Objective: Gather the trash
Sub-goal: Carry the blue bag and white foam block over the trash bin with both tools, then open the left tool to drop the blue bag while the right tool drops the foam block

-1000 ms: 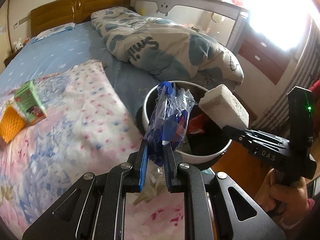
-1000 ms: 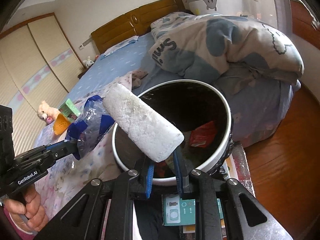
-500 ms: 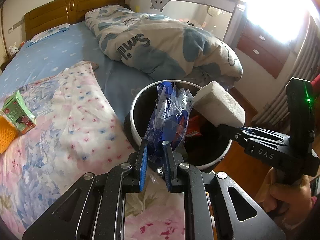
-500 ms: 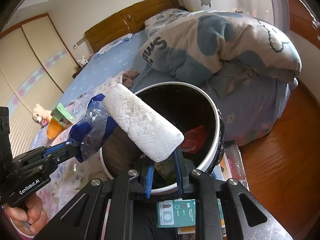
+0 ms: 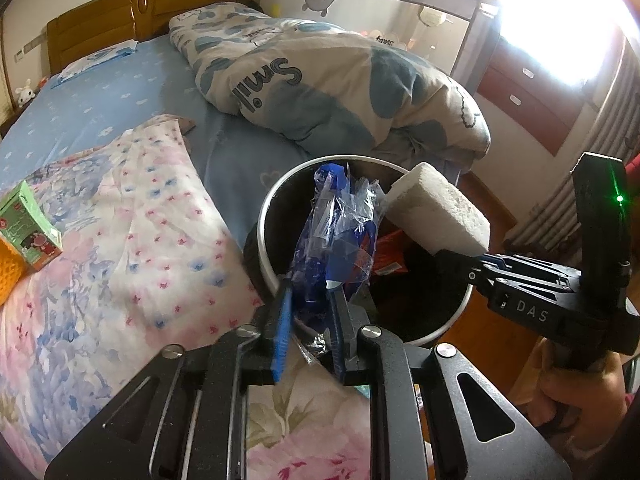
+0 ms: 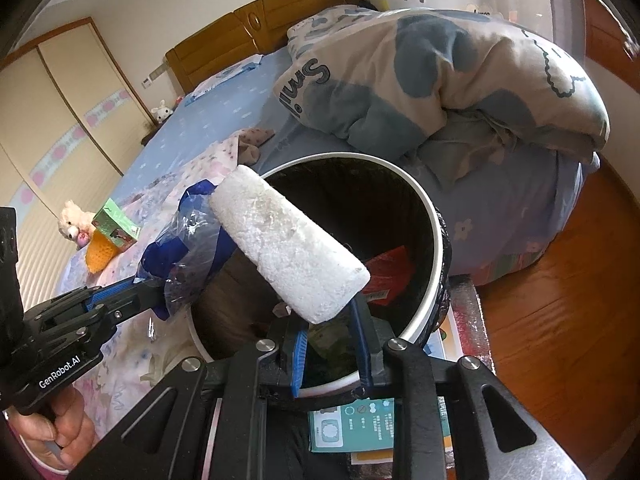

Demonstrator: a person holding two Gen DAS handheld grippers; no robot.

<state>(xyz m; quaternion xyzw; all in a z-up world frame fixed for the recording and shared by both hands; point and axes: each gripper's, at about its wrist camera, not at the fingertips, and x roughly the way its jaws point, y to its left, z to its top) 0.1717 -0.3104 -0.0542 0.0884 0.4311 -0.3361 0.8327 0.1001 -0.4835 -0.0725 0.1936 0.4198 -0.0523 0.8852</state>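
Both my tongs have drifted in over the bin [image 5: 267,216] at frame centre, and their jaws have just been opening. My left tongs [image 5: 310,300] are easing off the blue plastic wrapper [image 5: 334,232], still between them above the rim. My right tongs [image 6: 332,344] loosen around the white foam block [image 6: 288,246], which lies across them over the opening. I judge both pieces ready to drop in.
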